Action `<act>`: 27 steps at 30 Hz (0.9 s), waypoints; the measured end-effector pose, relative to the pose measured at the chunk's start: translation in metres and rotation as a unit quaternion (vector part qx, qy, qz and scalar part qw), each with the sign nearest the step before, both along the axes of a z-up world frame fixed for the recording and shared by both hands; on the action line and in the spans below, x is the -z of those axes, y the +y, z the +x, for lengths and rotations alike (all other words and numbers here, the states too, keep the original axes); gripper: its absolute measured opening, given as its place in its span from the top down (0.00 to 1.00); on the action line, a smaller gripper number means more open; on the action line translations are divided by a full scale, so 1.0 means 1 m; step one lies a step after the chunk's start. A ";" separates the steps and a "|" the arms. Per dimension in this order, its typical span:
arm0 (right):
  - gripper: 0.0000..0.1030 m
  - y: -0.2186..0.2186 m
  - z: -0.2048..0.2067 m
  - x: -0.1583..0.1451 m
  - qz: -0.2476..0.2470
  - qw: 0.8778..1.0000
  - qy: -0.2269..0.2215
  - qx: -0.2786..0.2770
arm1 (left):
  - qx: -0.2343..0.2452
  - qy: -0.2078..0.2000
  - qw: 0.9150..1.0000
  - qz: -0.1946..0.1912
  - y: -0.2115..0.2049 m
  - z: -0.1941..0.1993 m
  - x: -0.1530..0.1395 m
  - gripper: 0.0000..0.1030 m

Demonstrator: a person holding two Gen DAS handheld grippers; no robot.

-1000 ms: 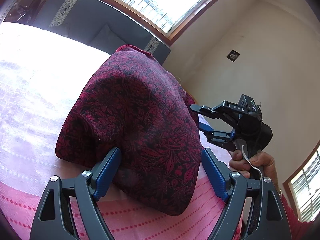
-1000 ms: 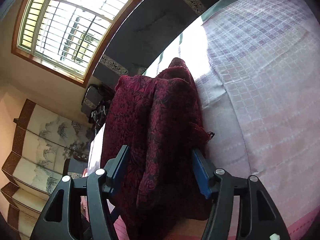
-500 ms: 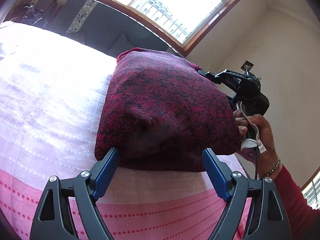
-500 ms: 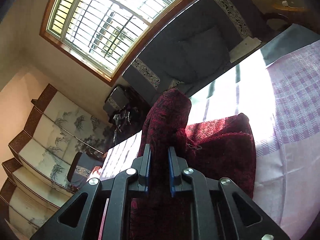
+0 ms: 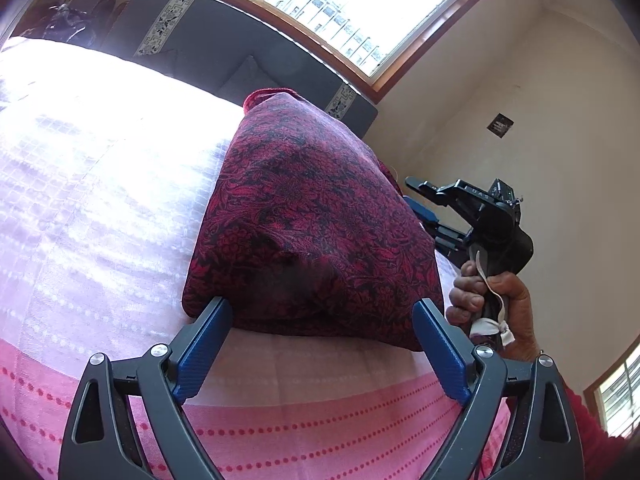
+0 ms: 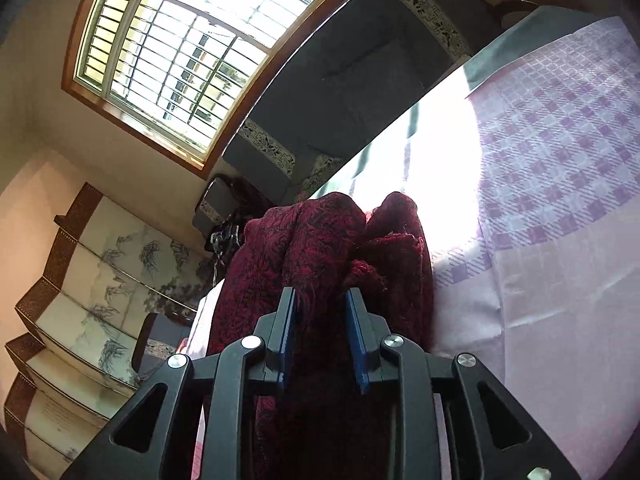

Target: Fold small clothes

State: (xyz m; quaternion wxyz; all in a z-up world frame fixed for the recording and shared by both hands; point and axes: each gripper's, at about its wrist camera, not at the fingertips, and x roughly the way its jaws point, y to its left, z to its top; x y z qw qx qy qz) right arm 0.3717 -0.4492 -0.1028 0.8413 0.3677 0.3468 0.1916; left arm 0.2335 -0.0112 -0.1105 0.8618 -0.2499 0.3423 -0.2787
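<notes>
In the left wrist view we see our left gripper (image 5: 322, 344) at the bottom of the frame, its blue pads (image 5: 202, 350) spread wide and still opening. The near edge of the garment (image 5: 312, 236), a dark red cloth with a black floral pattern, lies just beyond the pad tips; the pads flank that edge without pressing on it. The garment sits as a folded bundle in the middle of the frame, resting on the bedspread (image 5: 92, 208), which is pale purple check further up and pink with dotted stripes along the bottom.

At the right of the same view, a hand (image 5: 494, 304) grips the handle of the right gripper (image 5: 420, 210), whose fingers reach in against the garment's right side.

In the right wrist view the right gripper (image 6: 323, 312) fills the lower middle of the frame. Its jaws stand a little apart and are opening, with a gathered fold of the garment (image 6: 316, 248) running between the pads (image 6: 286, 332). We cannot tell whether the pads press on the cloth. The bedspread (image 6: 560, 200) takes up the right of the frame.

A window (image 6: 172, 52) sits in the upper left, with a dark sofa (image 6: 360, 92) below it and a folding screen (image 6: 92, 280) at the lower left.
</notes>
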 end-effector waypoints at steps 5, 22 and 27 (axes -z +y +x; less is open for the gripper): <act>0.53 0.011 -0.037 -0.025 0.009 0.999 -0.001 -0.039 | 0.004 0.001 1.000 0.003 -0.004 0.001 -0.001 0.08; 0.87 0.040 -0.069 -0.036 -0.082 0.995 0.021 -0.057 | 0.014 0.007 1.000 0.010 -0.010 0.002 -0.001 0.07; 0.87 0.033 -0.089 0.031 -0.039 0.995 0.082 -0.039 | 0.012 0.012 1.000 0.010 -0.009 0.003 0.001 0.07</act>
